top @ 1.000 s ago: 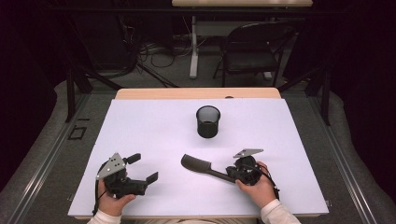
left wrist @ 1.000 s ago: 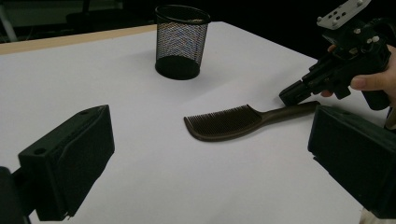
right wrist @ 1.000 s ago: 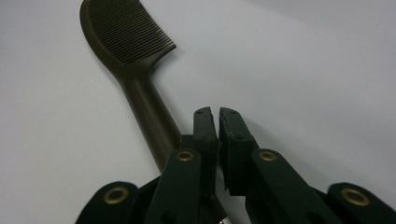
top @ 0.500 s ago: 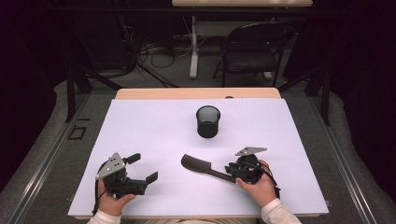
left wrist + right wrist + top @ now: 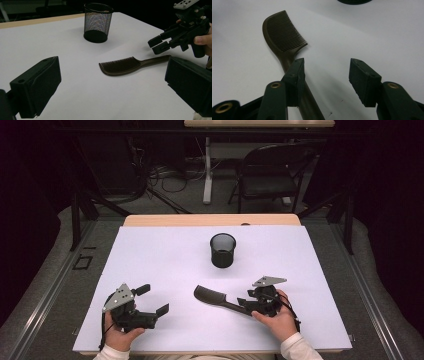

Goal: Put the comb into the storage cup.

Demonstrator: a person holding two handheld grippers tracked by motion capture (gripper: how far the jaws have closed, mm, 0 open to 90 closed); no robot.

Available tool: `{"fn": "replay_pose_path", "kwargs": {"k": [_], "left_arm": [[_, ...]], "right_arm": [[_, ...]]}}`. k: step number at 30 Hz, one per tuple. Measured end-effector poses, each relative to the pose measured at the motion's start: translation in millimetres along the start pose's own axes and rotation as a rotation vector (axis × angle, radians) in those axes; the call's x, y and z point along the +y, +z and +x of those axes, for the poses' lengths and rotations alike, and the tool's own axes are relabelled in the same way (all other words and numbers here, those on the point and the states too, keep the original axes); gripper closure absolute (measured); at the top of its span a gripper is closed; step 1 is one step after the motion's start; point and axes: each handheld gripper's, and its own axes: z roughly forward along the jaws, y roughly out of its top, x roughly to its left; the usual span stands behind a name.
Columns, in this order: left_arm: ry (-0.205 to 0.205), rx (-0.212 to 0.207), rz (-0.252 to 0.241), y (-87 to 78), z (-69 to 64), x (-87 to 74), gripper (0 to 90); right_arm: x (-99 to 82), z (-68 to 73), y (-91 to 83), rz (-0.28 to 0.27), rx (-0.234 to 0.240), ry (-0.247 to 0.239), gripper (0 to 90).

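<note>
White table (image 5: 150, 265) with comb (image 5: 212, 297) and mesh cup (image 5: 222, 250).

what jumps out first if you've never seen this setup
A dark comb lies flat on the white table, its handle reaching to the right gripper, whose jaws have just been opening and stand apart, the handle by one of them. Behind it, mid-table, a black mesh cup stands upright. The left gripper rests open near the front left edge.
</note>
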Motion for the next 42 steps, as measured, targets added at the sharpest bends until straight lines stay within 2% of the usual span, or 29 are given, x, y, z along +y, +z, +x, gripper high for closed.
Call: {"fn": "replay_pose_path", "kwargs": {"k": [4, 7, 12, 19, 24, 28, 36, 42], "left_arm": [[-0.001, -0.001, 0.000, 0.1, 0.2, 0.0, 0.6], [-0.001, -0.001, 0.000, 0.1, 0.2, -0.1, 0.6], [-0.001, -0.002, 0.001, 0.4, 0.3, -0.2, 0.6], [-0.005, -0.006, -0.002, 0.7, 0.7, -0.5, 0.6], [-0.006, -0.004, 0.001, 0.4, 1.4, -0.3, 0.6], [-0.007, -0.004, 0.001, 0.5, 1.6, -0.3, 0.6], [-0.011, -0.002, -0.001, 0.9, 1.6, -0.5, 0.6], [-0.012, -0.002, 0.001, 1.1, 1.7, -0.5, 0.6]], "right_arm": [[1.9, 1.1, -1.6, -0.029, 0.021, -0.039, 40.8], [2.8, 2.2, -2.0, -0.026, 0.031, -0.049, 38.5], [4.7, 6.1, -5.7, -0.060, 0.008, -0.110, 35.6], [3.6, 5.7, -5.5, -0.049, 0.039, -0.084, 32.2], [3.9, 6.2, -5.4, -0.059, 0.027, -0.110, 27.8], [4.6, 6.2, -5.3, -0.047, 0.022, -0.123, 24.4], [5.9, 9.1, -5.4, -0.031, 0.018, -0.145, 14.2], [6.7, 9.2, -4.0, 0.004, 0.042, -0.126, 1.8]]}}
